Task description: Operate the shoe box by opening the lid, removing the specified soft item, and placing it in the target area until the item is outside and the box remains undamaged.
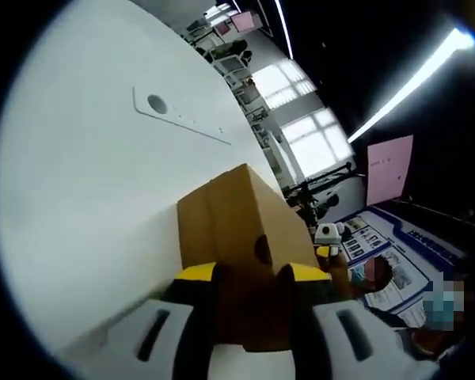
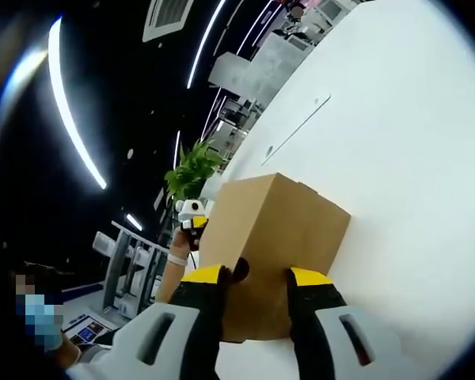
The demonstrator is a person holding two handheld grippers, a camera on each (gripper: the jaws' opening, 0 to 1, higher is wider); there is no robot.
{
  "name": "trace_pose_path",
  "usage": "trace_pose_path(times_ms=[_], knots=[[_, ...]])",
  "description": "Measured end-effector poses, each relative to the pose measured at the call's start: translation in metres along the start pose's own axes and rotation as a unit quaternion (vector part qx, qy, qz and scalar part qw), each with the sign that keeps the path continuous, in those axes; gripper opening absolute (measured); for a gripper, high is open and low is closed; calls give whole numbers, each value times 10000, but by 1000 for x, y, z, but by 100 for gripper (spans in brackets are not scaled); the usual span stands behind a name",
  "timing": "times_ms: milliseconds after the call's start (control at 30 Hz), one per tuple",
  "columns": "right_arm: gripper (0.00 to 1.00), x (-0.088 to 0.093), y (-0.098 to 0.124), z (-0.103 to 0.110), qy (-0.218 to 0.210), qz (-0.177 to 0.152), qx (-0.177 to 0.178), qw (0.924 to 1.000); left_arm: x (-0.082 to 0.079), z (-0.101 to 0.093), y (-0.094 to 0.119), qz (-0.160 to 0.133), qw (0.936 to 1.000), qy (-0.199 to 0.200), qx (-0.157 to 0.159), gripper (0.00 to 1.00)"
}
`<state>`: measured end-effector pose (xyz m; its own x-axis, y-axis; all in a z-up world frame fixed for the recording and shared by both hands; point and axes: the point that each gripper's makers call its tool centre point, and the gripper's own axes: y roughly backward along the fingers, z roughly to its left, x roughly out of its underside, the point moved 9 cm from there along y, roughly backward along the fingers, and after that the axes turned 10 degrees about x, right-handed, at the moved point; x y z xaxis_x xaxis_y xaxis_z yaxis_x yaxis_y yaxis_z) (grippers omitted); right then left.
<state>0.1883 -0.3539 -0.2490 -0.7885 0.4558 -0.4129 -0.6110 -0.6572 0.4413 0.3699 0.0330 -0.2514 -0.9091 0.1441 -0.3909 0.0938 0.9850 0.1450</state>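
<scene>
The shoe box [image 1: 241, 229] sits on the white surface [image 1: 87, 174], lid not yet off. The left tool [image 1: 253, 305] and right tool [image 2: 257, 305] each clench a box end, likely steadying it for opening.

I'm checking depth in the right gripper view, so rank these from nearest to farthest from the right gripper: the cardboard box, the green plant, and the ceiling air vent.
1. Cardboard box: between the jaws of the right gripper, on the white table.
2. Green plant: beyond the box's upper left edge.
3. Ceiling air vent: at the view's top, far overhead.
</scene>
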Motion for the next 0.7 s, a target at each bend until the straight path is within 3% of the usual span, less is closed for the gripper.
trace_pose_path(times_ms=[267, 333, 700], knots=[[30, -8, -2, -4, 10, 25, -29, 10000, 15, -8, -1, -78, 9999, -53, -67, 33], [30, -7, -3, -4, 19, 23, -56, 10000, 11, -6, 1, -98, 9999, -41, -72, 33], [30, -14, -6, -6, 42, 75, -79, 9999, 26, -8, 2, -337, 9994, -26, 3, 33]])
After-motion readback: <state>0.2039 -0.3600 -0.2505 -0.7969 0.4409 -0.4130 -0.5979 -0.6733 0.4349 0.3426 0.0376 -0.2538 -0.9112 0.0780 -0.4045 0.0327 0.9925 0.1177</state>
